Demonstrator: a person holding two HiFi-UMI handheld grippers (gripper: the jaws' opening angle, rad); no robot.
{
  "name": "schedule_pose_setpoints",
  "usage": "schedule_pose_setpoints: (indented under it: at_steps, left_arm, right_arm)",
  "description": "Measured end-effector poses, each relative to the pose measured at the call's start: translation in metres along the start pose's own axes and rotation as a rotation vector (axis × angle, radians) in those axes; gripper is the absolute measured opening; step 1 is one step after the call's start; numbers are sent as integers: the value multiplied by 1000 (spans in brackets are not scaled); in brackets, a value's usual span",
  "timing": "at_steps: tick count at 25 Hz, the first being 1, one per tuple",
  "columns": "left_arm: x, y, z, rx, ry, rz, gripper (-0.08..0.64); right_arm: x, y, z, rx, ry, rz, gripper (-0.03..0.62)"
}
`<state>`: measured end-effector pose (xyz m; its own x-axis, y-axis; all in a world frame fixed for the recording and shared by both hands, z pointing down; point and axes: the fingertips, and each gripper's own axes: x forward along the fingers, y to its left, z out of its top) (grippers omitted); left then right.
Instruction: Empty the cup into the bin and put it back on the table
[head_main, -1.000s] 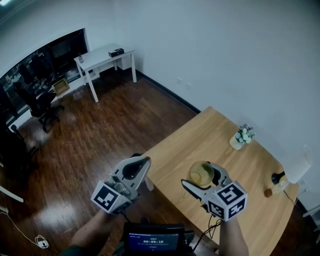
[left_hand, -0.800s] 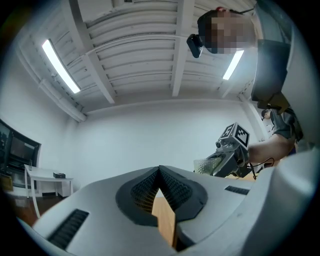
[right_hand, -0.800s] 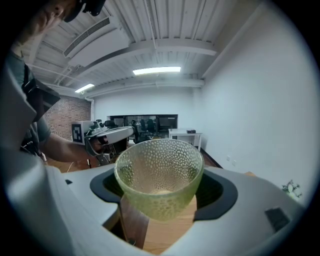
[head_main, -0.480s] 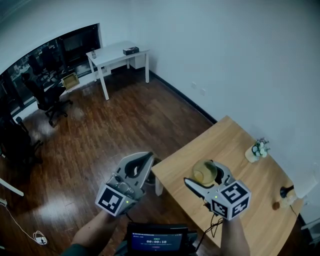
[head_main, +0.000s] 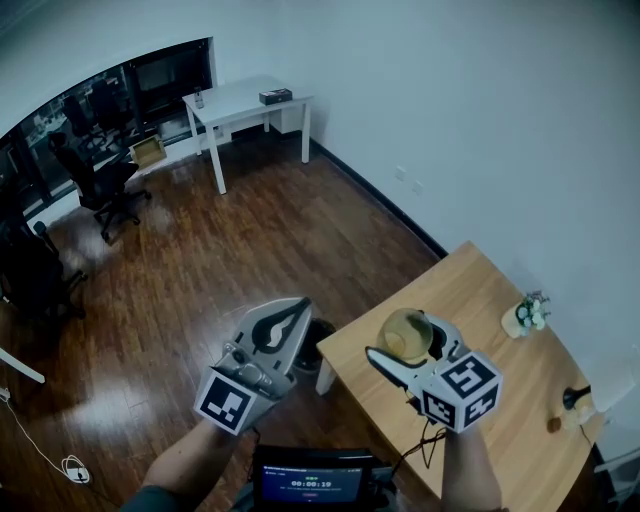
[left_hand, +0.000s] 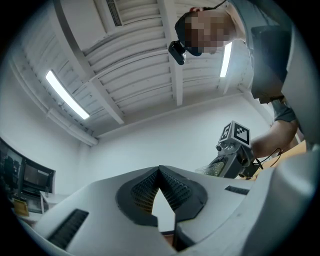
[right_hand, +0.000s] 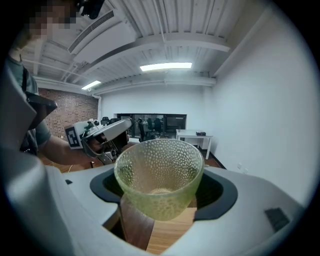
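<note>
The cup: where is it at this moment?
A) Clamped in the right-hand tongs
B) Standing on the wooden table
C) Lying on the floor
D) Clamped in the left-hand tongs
A: the right gripper view shows the bumpy glass cup clamped between the pads of the right tongs, while the left tongs are closed with nothing between them.

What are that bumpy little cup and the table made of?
The cup looks like pale yellow-green glass or clear plastic: it is see-through, with a pebbled surface. The table looks like light wood, perhaps veneer or laminate: it has faint grain and a matte finish.
</note>
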<state>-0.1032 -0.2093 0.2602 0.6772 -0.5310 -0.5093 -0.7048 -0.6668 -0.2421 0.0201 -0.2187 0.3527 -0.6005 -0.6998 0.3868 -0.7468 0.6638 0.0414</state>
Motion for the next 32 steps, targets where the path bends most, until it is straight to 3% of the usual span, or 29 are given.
schedule_pose_setpoints:
  at_steps: [18, 25, 32]
  left_arm:
    - [19, 55, -21, 139, 41, 115, -2]
    - [43, 71, -41, 148, 66, 112, -2]
    - [60, 85, -59, 152, 86, 106, -2]
  right_arm:
    - [80, -22, 44, -55, -34, 184, 399]
    - [108, -32, 55, -109, -34, 224, 399]
    - [131, -51, 55, -85, -28, 249, 399]
